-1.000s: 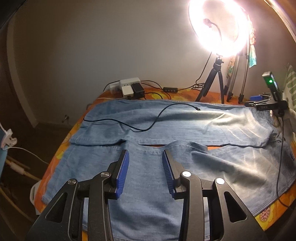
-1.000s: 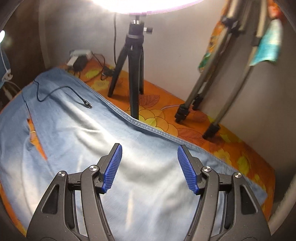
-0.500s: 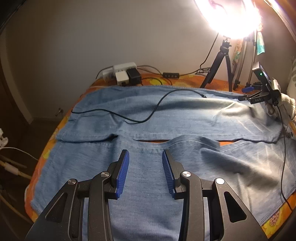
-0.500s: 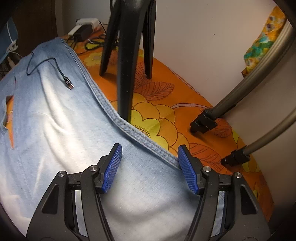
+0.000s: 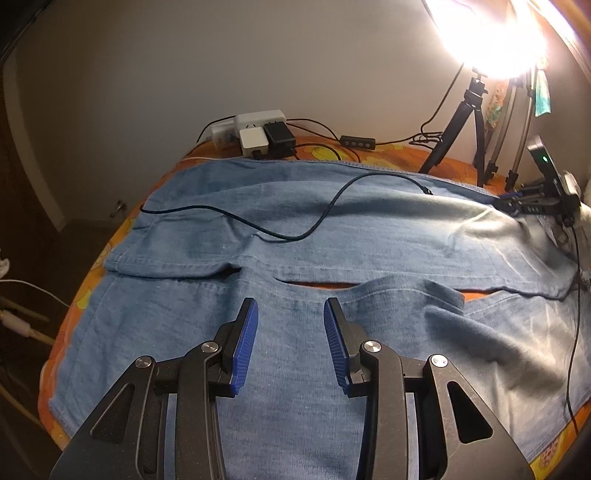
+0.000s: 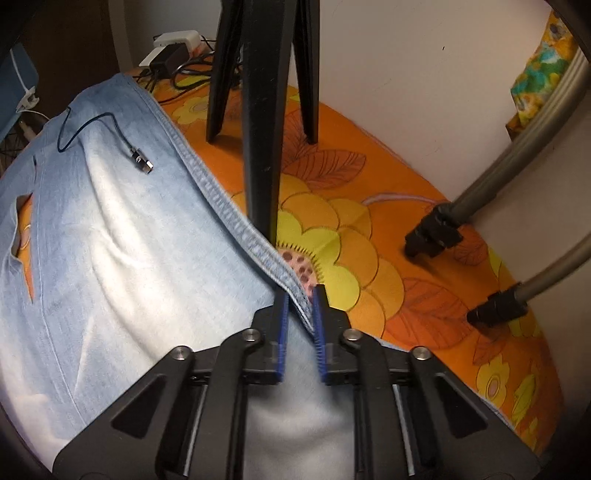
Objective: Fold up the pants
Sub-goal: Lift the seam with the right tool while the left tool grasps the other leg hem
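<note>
Two grippers are working over a pair of light blue denim pants (image 5: 332, 236) that are lying spread flat across an orange flowered bedspread (image 6: 369, 229), filling most of both views. In the left wrist view, the left gripper (image 5: 290, 347) is hanging at lower centre above the nearer pant leg, its blue pads (image 5: 243, 347) standing apart with only bare fabric showing in the gap; they are gripping nothing. A slit of orange is showing between the two legs just above its fingertips. In the right wrist view, the right gripper (image 6: 300, 325) is sitting at lower centre on the stitched outer seam of the pants, where the denim is meeting the bedspread. Its jaws are closing, and the seam edge is running between the narrow gap of the pads, which appear to be pinching it. That same gripper is showing at the right edge of the left wrist view, resting on the far leg. Lying across the far leg is a thin black cable (image 5: 314, 225), its metal plug (image 6: 142, 162) resting on the denim in the upper left of the right wrist view. One black tripod (image 6: 258, 110) is standing on the bedspread just beyond the seam, with grey stand legs (image 6: 498, 206) at the right. Chargers and a power strip (image 5: 262, 133) are sitting against the wall at upper centre, and a bright ring light (image 5: 491, 33) is glaring in the upper right.
</note>
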`<action>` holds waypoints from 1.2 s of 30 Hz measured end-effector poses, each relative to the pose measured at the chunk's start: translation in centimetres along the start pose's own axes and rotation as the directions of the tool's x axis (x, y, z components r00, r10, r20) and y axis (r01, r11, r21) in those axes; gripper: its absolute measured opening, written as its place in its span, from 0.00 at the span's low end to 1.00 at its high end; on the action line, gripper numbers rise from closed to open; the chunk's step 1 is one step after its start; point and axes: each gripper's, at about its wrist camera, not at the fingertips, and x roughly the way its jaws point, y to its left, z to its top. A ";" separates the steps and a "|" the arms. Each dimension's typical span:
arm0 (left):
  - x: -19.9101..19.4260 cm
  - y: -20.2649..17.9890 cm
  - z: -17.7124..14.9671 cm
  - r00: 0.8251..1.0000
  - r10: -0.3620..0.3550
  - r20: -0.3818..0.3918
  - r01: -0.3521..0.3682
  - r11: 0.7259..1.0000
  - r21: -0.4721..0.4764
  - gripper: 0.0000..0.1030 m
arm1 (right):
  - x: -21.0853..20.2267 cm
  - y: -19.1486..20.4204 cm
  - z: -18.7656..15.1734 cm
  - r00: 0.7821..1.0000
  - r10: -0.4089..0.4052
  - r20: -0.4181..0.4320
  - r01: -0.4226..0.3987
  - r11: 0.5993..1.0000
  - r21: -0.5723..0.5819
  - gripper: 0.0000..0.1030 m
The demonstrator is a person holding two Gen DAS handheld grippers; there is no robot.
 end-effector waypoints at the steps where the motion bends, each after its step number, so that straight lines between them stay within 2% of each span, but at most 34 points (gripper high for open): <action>1: 0.0 0.0 0.1 1.000 0.000 0.003 0.000 1.000 -0.001 0.34 | -0.5 0.5 -0.3 1.000 0.002 0.008 -0.002 1.000 -0.009 0.08; 10: 1.0 -0.5 1.7 1.000 -0.019 0.014 0.019 1.000 -0.006 0.34 | -5.6 3.9 -2.2 0.998 0.006 0.067 -0.006 1.000 -0.009 0.05; 16: 4.2 -4.3 3.0 0.990 -0.124 -0.060 0.126 0.991 0.037 0.34 | -7.5 5.3 -2.9 0.996 0.004 0.084 -0.003 1.000 -0.005 0.05; 19: 4.6 -5.4 4.4 0.988 -0.148 -0.044 0.150 0.988 0.034 0.34 | -8.3 5.5 -3.2 0.995 -0.006 0.102 0.006 1.000 -0.002 0.05; 22: 4.6 -4.9 6.9 0.986 -0.168 -0.014 0.168 0.986 -0.008 0.35 | -9.4 6.1 -4.1 0.994 -0.001 0.113 0.002 1.000 -0.008 0.05; 27: 5.1 -3.0 10.5 0.991 -0.135 0.001 0.135 0.989 -0.058 0.35 | -10.5 7.6 -5.4 0.992 0.010 0.125 -0.006 0.999 -0.034 0.05; 29: 5.8 -2.3 11.4 0.989 -0.149 -0.022 0.146 0.985 -0.094 0.35 | -11.1 8.1 -5.9 0.991 0.012 0.132 -0.008 0.999 -0.033 0.05; 31: 6.8 -1.4 12.0 0.986 -0.161 -0.046 0.153 0.978 -0.145 0.45 | -11.8 8.7 -6.5 0.990 0.033 0.140 -0.028 0.999 -0.033 0.05; 33: 8.5 -0.4 12.8 0.978 -0.187 -0.097 0.165 0.965 -0.203 0.50 | -12.3 9.6 -7.3 0.989 0.030 0.142 -0.024 0.999 -0.047 0.05; 36: 10.2 0.6 13.7 0.976 -0.165 -0.143 0.123 0.957 -0.262 0.50 | -12.5 10.6 -8.2 0.990 0.046 0.131 -0.039 0.998 -0.056 0.05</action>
